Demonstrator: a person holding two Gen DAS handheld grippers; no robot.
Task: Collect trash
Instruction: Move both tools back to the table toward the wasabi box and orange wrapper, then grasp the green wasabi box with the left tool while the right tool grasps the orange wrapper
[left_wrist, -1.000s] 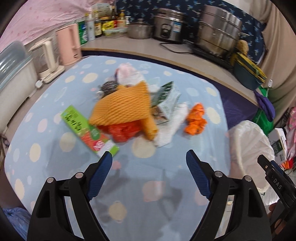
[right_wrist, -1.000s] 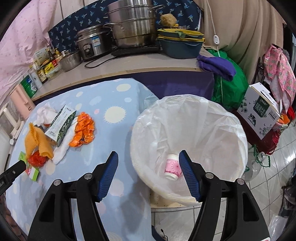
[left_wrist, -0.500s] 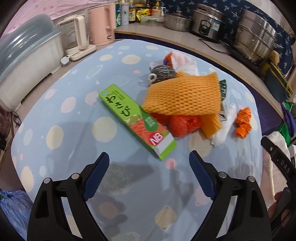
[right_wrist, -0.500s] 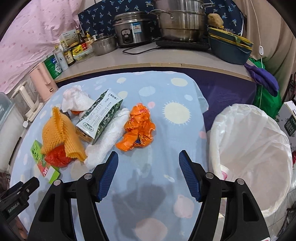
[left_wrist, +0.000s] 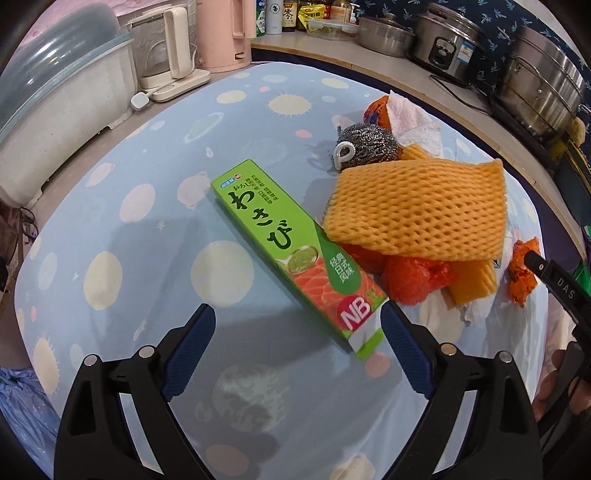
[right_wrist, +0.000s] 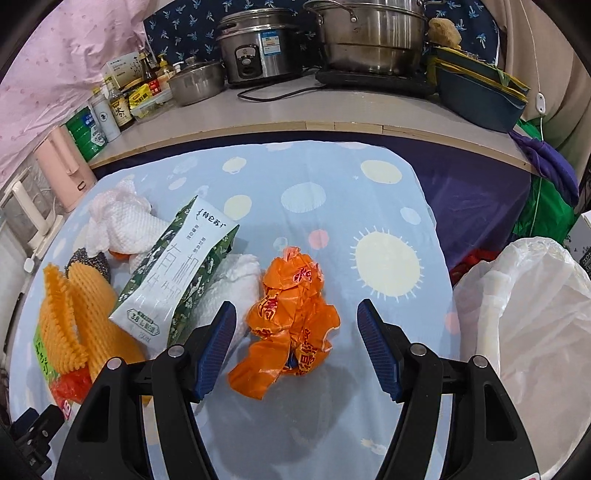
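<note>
A heap of trash lies on the spotted blue tablecloth (left_wrist: 122, 280). In the left wrist view, a long green wasabi box (left_wrist: 288, 243) points toward my left gripper (left_wrist: 297, 310). That gripper is open, its right fingertip beside the box's near end. Behind the box are an orange foam net (left_wrist: 417, 206), a red plastic bag (left_wrist: 410, 277), a steel scourer (left_wrist: 369, 147) and a white paper towel (left_wrist: 413, 118). My right gripper (right_wrist: 295, 306) is open, with a crumpled orange wrapper (right_wrist: 291, 314) between its fingers, not pressed. A flattened green-and-white milk carton (right_wrist: 177, 280) lies to its left.
A bin with a white liner (right_wrist: 524, 314) stands off the table's right edge. A counter behind holds a rice cooker (right_wrist: 258, 48), steel pots (right_wrist: 373, 33), bottles and a pink kettle (left_wrist: 221, 33). A white dish rack (left_wrist: 55, 110) sits at the left.
Both grippers came down closer to the trash. The right view swung left from the bin to over the orange wrapper. The left moved to the green box, and its jaws spread a little wider.
</note>
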